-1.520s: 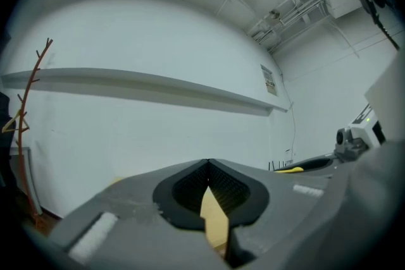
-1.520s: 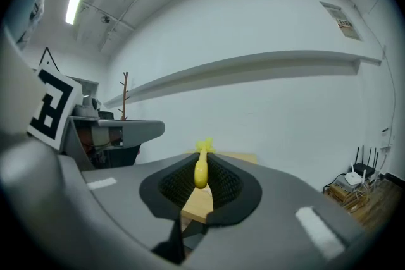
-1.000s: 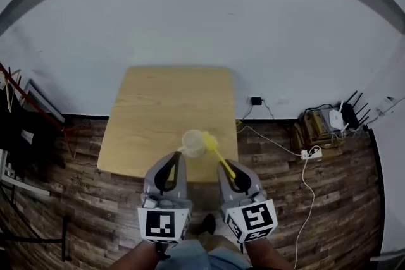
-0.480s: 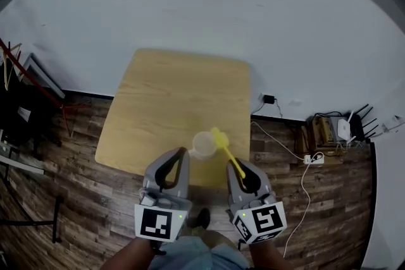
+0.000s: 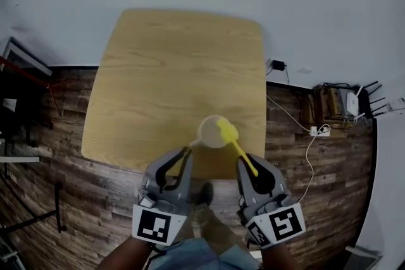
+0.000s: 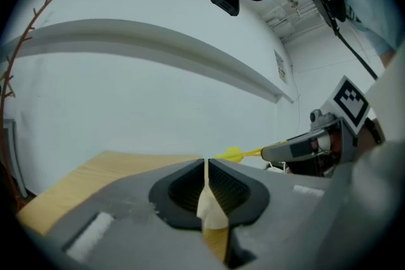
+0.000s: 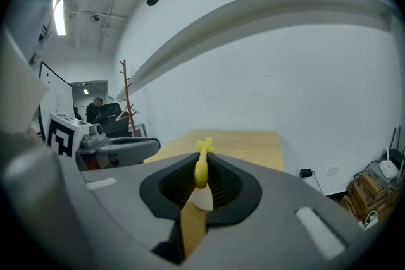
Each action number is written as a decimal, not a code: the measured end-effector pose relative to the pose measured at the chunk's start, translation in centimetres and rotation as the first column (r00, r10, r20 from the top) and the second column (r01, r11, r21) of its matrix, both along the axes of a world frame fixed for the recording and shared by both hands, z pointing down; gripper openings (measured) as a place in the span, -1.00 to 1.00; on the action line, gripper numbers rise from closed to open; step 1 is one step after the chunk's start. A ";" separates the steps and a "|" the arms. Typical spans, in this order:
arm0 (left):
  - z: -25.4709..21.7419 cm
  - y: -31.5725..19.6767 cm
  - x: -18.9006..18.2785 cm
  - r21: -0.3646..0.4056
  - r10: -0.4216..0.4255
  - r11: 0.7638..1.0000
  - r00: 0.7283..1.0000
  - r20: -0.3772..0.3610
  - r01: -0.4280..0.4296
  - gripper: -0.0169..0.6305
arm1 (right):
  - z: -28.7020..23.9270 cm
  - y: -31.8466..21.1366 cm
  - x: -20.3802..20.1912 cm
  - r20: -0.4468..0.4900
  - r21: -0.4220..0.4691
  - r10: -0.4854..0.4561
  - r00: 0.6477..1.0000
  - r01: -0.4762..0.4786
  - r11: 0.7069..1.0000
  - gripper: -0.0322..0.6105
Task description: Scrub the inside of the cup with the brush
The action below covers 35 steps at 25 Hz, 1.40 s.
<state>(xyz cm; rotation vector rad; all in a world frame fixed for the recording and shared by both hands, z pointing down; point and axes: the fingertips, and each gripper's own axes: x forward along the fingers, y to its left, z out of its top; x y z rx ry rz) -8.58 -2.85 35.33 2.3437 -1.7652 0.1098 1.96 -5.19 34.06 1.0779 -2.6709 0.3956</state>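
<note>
1. Grips translucent cup [image 5: 214, 131] by thin handle in closed left gripper [image 5: 187, 151], at near edge of table [image 5: 164, 73]
2. Clamps yellow brush [image 5: 238, 150] by stiff handle in right gripper [image 5: 250, 171]
3. Likely light, tippy: keep hold at handle

The small translucent plastic cup [image 5: 212, 131] is found over the near-right part of the pale wooden square table [image 5: 171, 66], pinched on its left by the left gripper [image 5: 187, 151]. The slim yellow plastic brush [image 5: 237, 147] is angled in from the right, its head at the cup's right rim and its handle clamped in the right gripper [image 5: 252, 172].
</note>
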 end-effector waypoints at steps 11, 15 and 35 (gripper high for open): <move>7.1 -1.7 0.0 -0.007 0.199 0.980 0.980 0.028 -0.199 -0.38 | 3.6 -1.0 0.9 -0.009 -0.050 0.011 1.000 -0.011 0.999 -0.77; 8.4 -2.0 0.5 -0.008 0.277 0.961 0.959 0.057 -0.277 -0.38 | 4.1 -1.3 0.6 -0.019 -0.043 -0.004 1.000 0.003 0.999 -0.77; 9.3 -2.9 2.2 -0.049 0.388 0.922 0.914 0.116 -0.385 -0.58 | 4.8 -1.7 1.1 -0.009 -0.059 0.018 1.000 -0.019 0.998 -0.77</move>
